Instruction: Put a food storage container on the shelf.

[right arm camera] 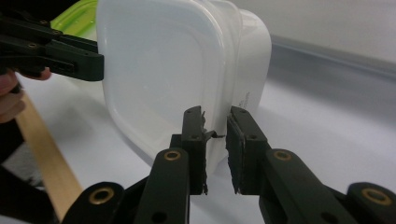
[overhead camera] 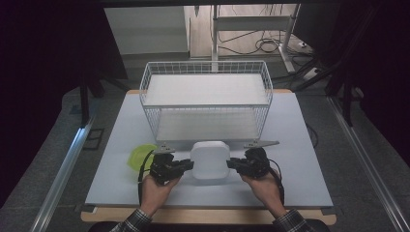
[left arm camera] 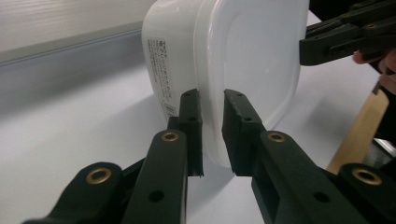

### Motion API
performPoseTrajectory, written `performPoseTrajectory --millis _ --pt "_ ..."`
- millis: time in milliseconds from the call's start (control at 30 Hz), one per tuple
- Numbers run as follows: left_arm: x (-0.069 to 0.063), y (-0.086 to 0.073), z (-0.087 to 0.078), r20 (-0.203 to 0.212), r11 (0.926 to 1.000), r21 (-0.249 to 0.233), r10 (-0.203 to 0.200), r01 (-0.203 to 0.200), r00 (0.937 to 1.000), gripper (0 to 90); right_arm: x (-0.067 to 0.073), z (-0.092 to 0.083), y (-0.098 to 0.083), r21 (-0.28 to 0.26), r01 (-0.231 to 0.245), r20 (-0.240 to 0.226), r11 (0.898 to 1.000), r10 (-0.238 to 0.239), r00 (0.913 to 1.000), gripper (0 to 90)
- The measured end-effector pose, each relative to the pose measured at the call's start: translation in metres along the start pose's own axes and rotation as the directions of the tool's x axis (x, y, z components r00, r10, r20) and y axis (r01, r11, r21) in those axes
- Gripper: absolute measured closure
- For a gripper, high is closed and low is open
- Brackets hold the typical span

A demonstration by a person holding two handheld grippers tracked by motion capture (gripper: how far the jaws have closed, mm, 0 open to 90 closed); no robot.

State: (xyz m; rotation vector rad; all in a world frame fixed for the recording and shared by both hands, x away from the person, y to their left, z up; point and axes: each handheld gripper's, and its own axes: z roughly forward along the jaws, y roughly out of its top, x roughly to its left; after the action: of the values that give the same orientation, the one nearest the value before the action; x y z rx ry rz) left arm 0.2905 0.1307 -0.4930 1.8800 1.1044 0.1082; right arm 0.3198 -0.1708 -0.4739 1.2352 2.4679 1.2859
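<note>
Both tools are clamped on the white lidded container (overhead camera: 210,160), left tool (overhead camera: 186,166) and right tool (overhead camera: 233,164) pinching opposite rims; it sits on the surface just before the wire basket (overhead camera: 205,104); I'd judge uneven lifting could twist it free, or pop the lid.

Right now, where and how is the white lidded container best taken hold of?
By the lid's overhanging rim, pinched from both opposite sides. The white container has rounded walls, but the rim juts out as a thin lip. The left gripper and right gripper each appear closed on that lip.
</note>
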Motion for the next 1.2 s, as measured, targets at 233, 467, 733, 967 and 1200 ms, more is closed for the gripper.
performPoseTrajectory --millis 233,467,733,967,1200 --pt "-0.003 0.003 -0.001 -0.014 0.9995 -0.029 0.013 -0.013 0.9998 78.8 0.003 -0.001 0.001 -0.021 0.019 0.027 1.000 -0.019 0.9995 78.3" --pt "-0.007 0.012 -0.010 -0.020 0.9972 -0.063 0.040 -0.042 0.9990 78.8 0.008 -0.012 0.009 -0.072 0.060 0.037 0.996 -0.057 0.9977 78.3" --pt "-0.011 0.026 -0.023 -0.035 0.9942 -0.083 0.066 -0.069 0.9972 78.6 0.011 -0.022 0.022 -0.114 0.075 0.017 0.991 -0.074 0.9971 78.5" --pt "-0.015 0.044 -0.035 -0.054 0.9883 -0.115 0.094 -0.100 0.9941 78.6 0.016 -0.032 0.038 -0.154 0.094 0.019 0.984 -0.092 0.9956 78.6" --pt "-0.017 0.061 -0.046 -0.072 0.9825 -0.141 0.112 -0.122 0.9911 78.5 0.019 -0.040 0.054 -0.183 0.100 0.019 0.978 -0.098 0.9950 78.6"
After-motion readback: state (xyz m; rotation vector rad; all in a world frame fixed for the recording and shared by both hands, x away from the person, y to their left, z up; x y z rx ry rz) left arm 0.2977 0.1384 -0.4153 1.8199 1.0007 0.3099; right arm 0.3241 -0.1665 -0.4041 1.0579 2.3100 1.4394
